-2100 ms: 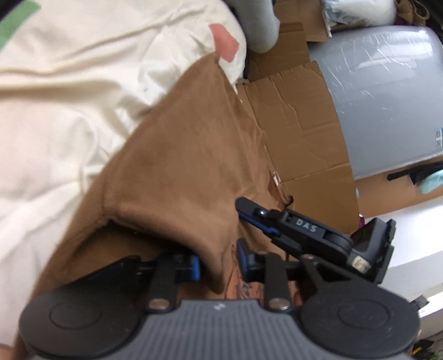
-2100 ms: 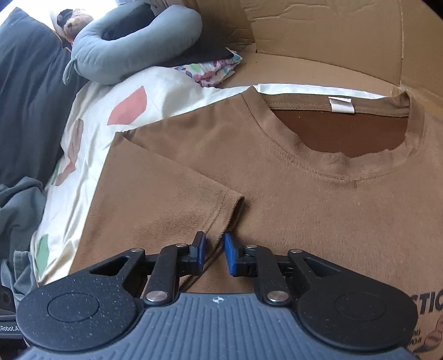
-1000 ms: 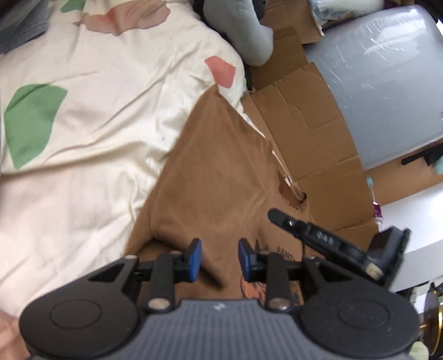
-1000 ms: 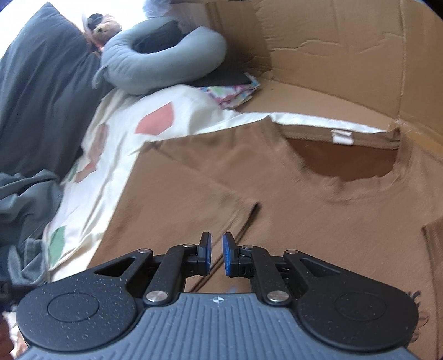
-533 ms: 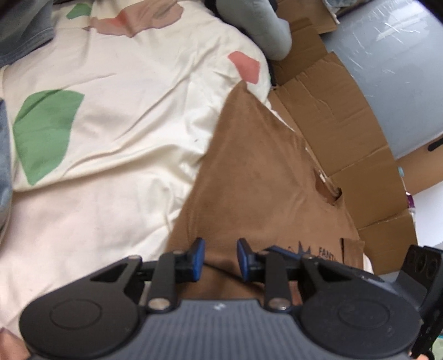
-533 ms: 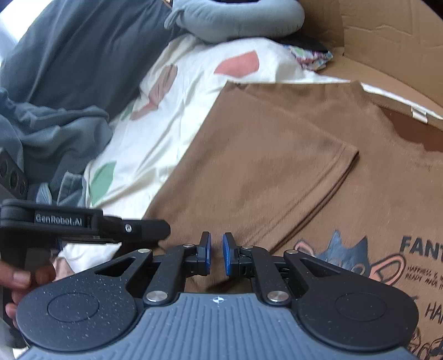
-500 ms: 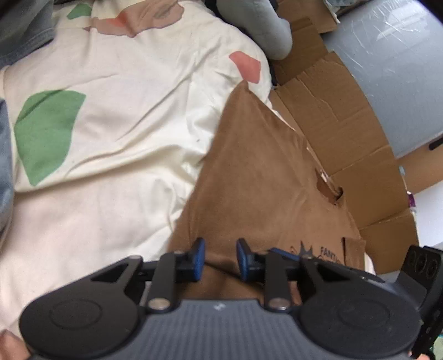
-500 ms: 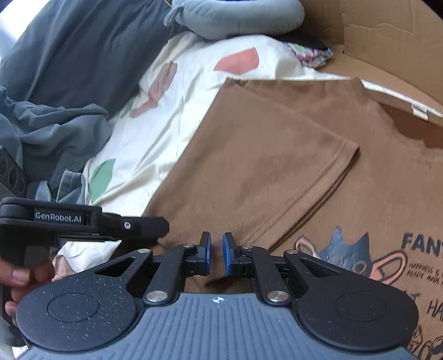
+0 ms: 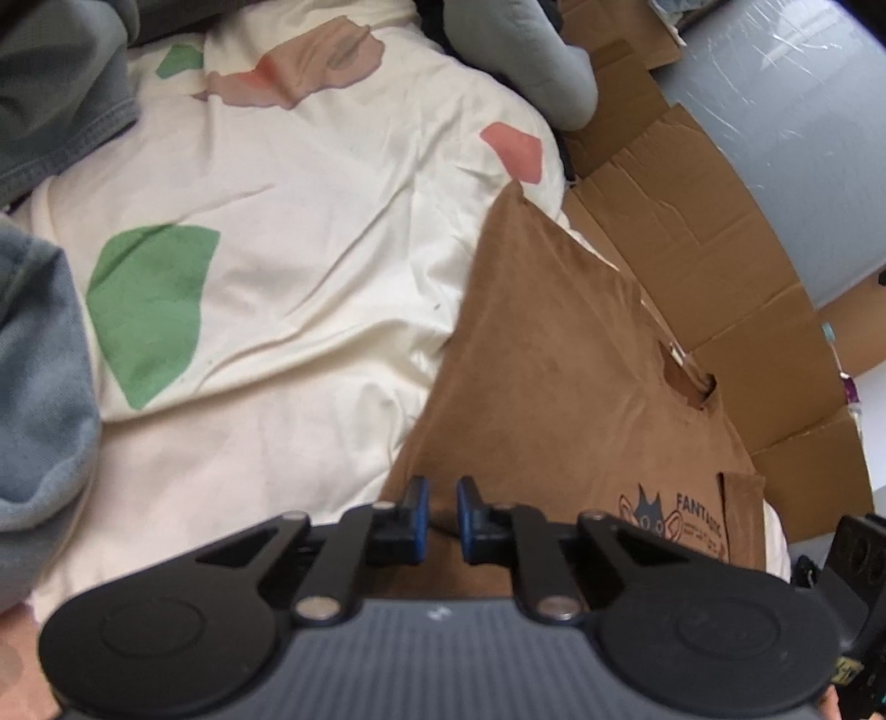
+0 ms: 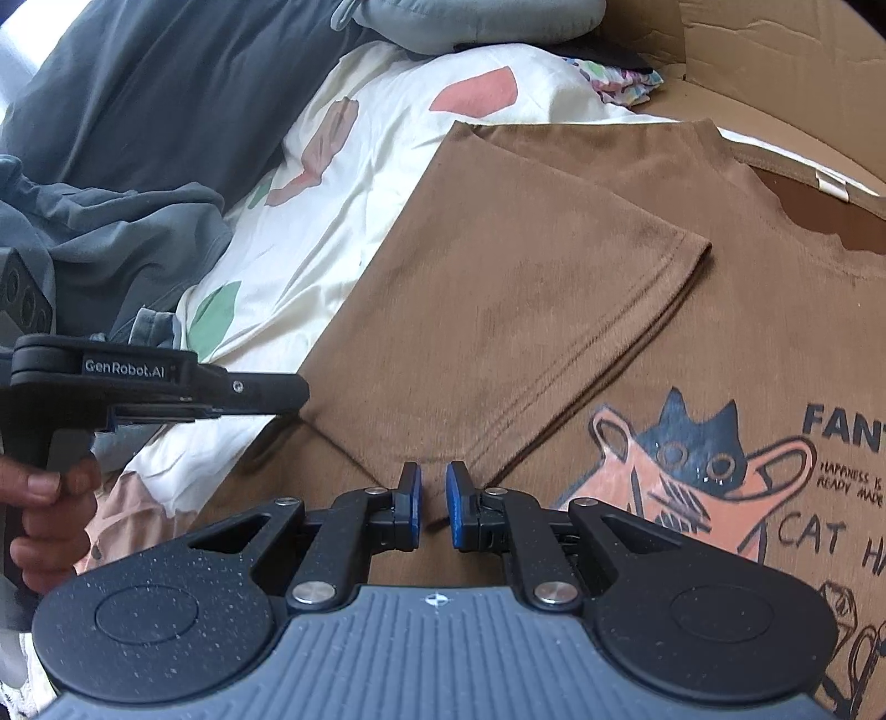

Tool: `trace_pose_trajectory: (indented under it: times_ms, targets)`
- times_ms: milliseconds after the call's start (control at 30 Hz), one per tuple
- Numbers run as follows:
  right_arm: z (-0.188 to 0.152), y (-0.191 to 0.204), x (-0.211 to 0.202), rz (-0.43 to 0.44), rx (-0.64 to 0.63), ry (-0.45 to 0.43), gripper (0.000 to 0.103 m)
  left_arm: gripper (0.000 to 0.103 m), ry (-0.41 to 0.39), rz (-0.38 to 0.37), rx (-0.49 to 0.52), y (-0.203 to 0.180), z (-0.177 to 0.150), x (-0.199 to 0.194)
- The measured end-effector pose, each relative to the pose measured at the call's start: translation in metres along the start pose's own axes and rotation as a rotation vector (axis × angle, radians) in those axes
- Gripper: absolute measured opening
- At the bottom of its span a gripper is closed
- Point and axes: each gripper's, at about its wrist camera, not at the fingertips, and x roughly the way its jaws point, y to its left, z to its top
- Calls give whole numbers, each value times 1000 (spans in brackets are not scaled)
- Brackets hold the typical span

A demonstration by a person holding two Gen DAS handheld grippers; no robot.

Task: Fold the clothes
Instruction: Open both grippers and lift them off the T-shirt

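A brown T-shirt (image 9: pixel 554 360) with a cat print (image 10: pixel 692 459) lies face up on a cream bedsheet (image 9: pixel 277 221). Its one sleeve (image 10: pixel 554 266) and side are folded in over the chest. My left gripper (image 9: pixel 441 512) hangs over the shirt's folded edge near the sheet, and its jaws are closing. The gap between them is narrow and I see no cloth pinched in it. In the right wrist view the left gripper (image 10: pixel 296 393) reaches in from the left, held by a hand (image 10: pixel 44 498). My right gripper (image 10: pixel 433 498) hovers over the shirt just below the sleeve's hem, with a narrow empty gap.
Grey clothes (image 9: pixel 44 83) and a blue-grey garment (image 9: pixel 33 360) lie at the sheet's left. A grey pillow (image 10: pixel 470 16) and a dark blanket (image 10: pixel 138 111) sit at the far side. Flattened cardboard (image 9: pixel 692 221) and a grey wrapped slab (image 9: pixel 775 138) border the shirt's collar side.
The left gripper's jaws have drawn closer together over the shirt's edge. The right gripper has moved back from the collar toward the print, and the left gripper has come into its view.
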Motion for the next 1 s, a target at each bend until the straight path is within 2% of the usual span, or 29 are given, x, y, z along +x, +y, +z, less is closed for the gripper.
trace_pose_trajectory:
  times_ms: [33,67,133,167,200,233,267,333,433,533,633,700,867,1000]
  targets:
    - [-1,0,-1,-4,7,0,14,18,-4,10,0,-1,0,-3]
    - [-1,0,-2,-7,15,-1,14,28,-10,16,-3,-2,0,-6]
    - [-4,-1,-7,-18,69,-13,18,34,-21,18,-12,-4,-1,-13]
    - [-7,-1,-10,-22,92,-23,23,37,-29,19,-11,-5,-2,-17]
    - [-10,-1,-12,-25,114,-34,31,39,-39,20,-4,-6,-3,-21]
    - [-13,-1,-15,-25,124,-45,34,48,-49,20,3,-7,-5,-25]
    - [-16,0,-18,-25,126,-45,35,55,-58,25,9,-7,-8,-28]
    - [-23,1,-23,-35,124,-56,38,60,-73,40,26,-8,-14,-33]
    - [-31,-1,-31,-39,156,-64,39,61,-89,50,61,-9,-19,-37]
    - [-41,3,-45,-58,164,-82,42,63,-103,55,36,-10,-19,-48]
    - [-50,9,-61,-54,195,-61,53,67,-110,71,25,-19,-19,-68]
    - [-55,13,-75,-36,214,-48,54,72,-90,78,29,-27,-19,-83]
    - [-53,19,-123,-28,208,-18,57,73,-52,131,71,-52,-21,-122]
    - [-48,19,-176,-78,202,-13,67,74,-3,146,93,-73,-20,-151]
